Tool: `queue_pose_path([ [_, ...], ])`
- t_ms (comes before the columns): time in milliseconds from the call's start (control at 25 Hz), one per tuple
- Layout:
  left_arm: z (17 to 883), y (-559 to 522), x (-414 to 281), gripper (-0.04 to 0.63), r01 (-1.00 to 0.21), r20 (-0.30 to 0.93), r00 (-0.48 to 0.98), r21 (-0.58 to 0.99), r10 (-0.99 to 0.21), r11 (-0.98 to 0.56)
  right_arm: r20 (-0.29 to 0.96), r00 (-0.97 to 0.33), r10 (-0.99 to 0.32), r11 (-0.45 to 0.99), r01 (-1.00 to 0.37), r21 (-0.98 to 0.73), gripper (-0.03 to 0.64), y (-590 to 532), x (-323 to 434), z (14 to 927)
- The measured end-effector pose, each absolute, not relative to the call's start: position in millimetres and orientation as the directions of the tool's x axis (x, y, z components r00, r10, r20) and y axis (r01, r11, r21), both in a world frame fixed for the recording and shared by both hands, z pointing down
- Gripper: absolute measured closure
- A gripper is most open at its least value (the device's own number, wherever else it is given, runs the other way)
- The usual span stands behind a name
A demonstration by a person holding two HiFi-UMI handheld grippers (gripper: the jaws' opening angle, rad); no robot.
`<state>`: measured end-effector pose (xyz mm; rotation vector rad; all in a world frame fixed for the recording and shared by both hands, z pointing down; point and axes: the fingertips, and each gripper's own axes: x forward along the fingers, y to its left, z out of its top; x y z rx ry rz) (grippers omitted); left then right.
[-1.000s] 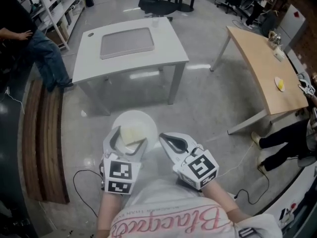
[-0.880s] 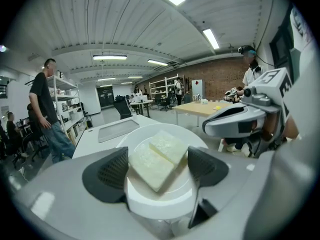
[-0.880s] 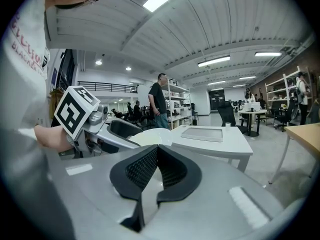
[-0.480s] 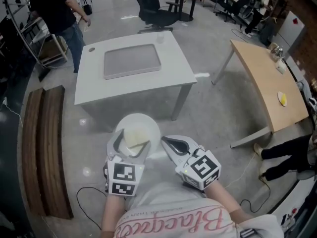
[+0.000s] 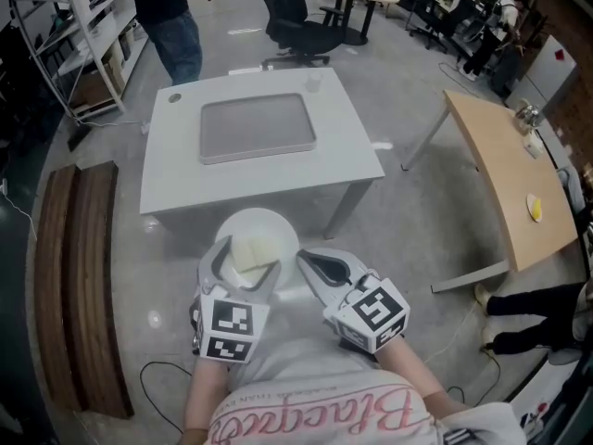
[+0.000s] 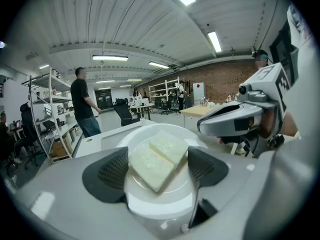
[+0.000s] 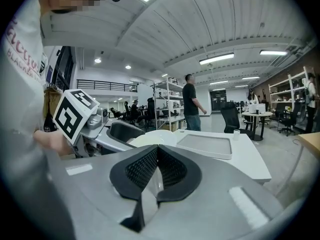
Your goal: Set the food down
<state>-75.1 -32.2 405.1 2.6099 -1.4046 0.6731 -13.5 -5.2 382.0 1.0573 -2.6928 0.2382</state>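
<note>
A white plate [image 5: 264,222] carries two pale yellow slices of food [image 5: 246,248]. My left gripper [image 5: 246,265] is shut on the plate, its jaws wide on either side of the near rim, and holds it in the air over the floor. In the left gripper view the food [image 6: 159,156] lies on the plate [image 6: 155,206] between the dark pads [image 6: 107,171]. My right gripper [image 5: 310,260] hangs just right of the plate, shut with nothing in it; its pads [image 7: 145,169] meet. The white table [image 5: 269,179] with a grey tray [image 5: 258,126] stands just ahead.
A small cup [image 5: 313,82] stands at the table's far right corner. A person [image 5: 167,7] walks behind the table near an office chair [image 5: 296,12]. A wooden bench [image 5: 74,276] runs along the left, a wooden table [image 5: 505,165] on the right. A cable [image 5: 157,378] lies on the floor.
The white table has come closer below me. The person at the back has walked from the left to behind the table. Both grippers hold the same pose, with the plate still gripped.
</note>
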Motion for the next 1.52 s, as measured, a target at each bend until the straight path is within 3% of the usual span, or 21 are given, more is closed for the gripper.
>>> queue_pose_path([
  [840, 409, -83, -84, 0.224, -0.798, 0.438, 0.492, -0.118, -0.752, -0.591, 0.289, -0.690, -0.664, 0.695, -0.712, -0.104, 0.615, -48, -25, 391],
  [1520, 418, -180, -79, 0.224, -0.780, 0.475, 0.478, -0.157, -0.739, -0.605, 0.289, -0.695, -0.659, 0.695, -0.709, -0.120, 0.615, -148, -23, 393],
])
